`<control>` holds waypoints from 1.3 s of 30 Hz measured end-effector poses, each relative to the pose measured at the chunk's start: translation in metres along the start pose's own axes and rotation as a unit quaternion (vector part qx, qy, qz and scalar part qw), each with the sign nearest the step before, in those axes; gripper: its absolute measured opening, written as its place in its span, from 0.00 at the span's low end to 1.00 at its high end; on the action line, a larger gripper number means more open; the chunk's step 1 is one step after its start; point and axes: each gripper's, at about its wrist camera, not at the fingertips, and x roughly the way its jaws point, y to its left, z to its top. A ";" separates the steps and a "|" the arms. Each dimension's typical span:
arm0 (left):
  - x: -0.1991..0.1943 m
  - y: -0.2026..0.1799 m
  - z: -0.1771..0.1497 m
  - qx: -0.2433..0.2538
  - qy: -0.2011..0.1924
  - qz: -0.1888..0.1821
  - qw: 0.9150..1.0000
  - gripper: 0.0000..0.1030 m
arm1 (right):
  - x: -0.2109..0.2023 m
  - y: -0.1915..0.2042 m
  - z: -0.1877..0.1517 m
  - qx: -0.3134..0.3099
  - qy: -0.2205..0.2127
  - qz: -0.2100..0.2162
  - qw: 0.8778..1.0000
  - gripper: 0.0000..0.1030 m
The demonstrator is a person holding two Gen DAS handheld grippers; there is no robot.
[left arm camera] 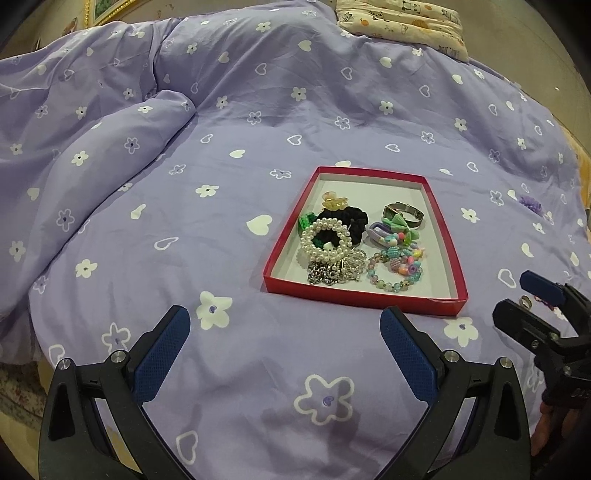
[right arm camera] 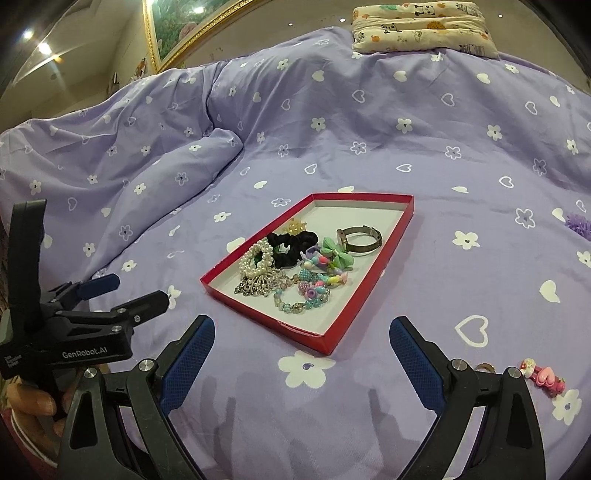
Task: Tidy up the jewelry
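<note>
- The red tray (left arm camera: 448, 240) sits centre frame on the purple bedspread (left arm camera: 221, 110), holding a pearl bracelet (left arm camera: 325, 238), a watch (left arm camera: 404, 214) and beads.
- A pink clip (right arm camera: 543, 374) lies at lower right.
- Your left gripper (left arm camera: 284, 354) and right gripper (right arm camera: 303, 358) both gape wide, empty.

Two fisheye wrist cameras look forward and down across a purple bedspread (left arm camera: 258, 110) from its near edge, each framed at the bottom by its own spread blue-padded fingers: the left gripper (left arm camera: 284, 350) and the right gripper (right arm camera: 301, 354). Both face the patterned pillow (right arm camera: 421, 26) at the far end and share the red tray (left arm camera: 456, 258) of jewelry at mid-distance. Each view catches the other gripper at its side, while only the right view shows a pink hair clip (right arm camera: 543, 376) close by.
</note>
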 end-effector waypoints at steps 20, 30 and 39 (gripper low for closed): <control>-0.013 -0.005 -0.001 0.005 -0.017 0.001 1.000 1.00 | 0.006 -0.004 -0.007 0.006 -0.001 0.003 1.000 0.94; -0.014 -0.006 -0.001 0.005 -0.019 0.002 1.000 1.00 | 0.005 -0.002 -0.007 0.005 -0.001 0.005 1.000 0.94; -0.014 -0.006 -0.001 0.003 -0.015 0.003 1.000 1.00 | 0.004 -0.001 -0.007 0.004 -0.002 0.006 1.000 0.94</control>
